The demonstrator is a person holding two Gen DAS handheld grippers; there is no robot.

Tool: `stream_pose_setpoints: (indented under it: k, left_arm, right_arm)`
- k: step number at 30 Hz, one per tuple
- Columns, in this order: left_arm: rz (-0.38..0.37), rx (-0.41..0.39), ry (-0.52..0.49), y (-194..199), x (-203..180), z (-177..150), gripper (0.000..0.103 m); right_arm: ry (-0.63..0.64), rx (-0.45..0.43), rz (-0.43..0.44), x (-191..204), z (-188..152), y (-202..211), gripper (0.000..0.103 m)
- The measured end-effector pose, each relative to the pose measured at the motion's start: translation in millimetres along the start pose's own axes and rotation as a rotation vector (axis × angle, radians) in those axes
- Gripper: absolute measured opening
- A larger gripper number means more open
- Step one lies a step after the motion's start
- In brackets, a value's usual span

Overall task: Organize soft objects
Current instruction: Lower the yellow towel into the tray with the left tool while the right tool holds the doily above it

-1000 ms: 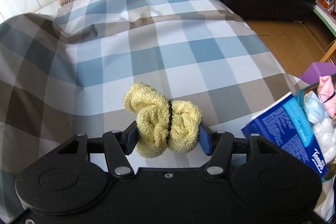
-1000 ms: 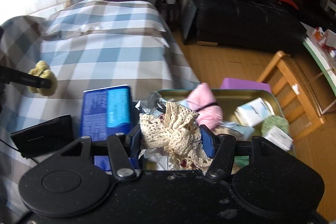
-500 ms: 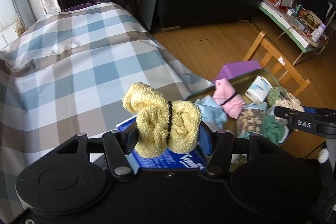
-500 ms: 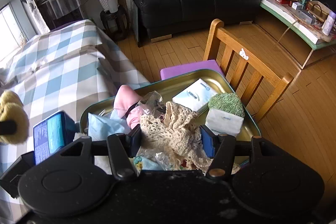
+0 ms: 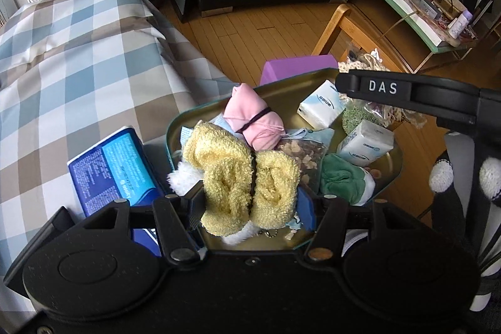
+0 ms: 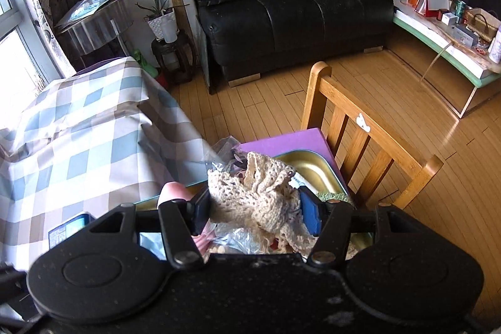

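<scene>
A yellow terry bundle (image 5: 247, 187), cinched at its middle by a dark band, is clamped between the blue pads of the left gripper (image 5: 250, 208) and is held over the near left corner of a gold metal tray (image 5: 281, 89). A cream crochet piece (image 6: 256, 196) is pinched between the pads of the right gripper (image 6: 255, 208), above the tray's far right edge. In the tray are seen a pink bundle (image 5: 255, 118) by the far left corner, two white tissue packs (image 5: 322, 108) toward the right edge, and a green cloth (image 5: 339, 177) near the front edge. A blue box (image 5: 116, 168) is laid just beside the tray's left edge, on the checked bedspread (image 5: 78, 58). The tray is carried on a purple cushion (image 6: 288, 143) on a wooden chair (image 6: 369, 143).
</scene>
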State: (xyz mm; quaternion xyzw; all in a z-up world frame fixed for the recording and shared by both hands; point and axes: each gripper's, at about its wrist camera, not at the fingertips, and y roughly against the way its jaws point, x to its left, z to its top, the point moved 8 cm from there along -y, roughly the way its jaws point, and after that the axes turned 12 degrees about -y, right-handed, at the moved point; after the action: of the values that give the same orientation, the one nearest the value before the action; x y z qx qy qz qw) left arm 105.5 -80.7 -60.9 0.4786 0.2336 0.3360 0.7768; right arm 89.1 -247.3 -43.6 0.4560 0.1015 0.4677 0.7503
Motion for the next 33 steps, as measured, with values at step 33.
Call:
stream_pose_setpoints:
  k: [33]
  left_arm:
    - [0.08,0.014,-0.007,-29,-30,6,0.069]
  right_arm:
    - [-0.077,-0.011,0.021,-14,2,0,0.06]
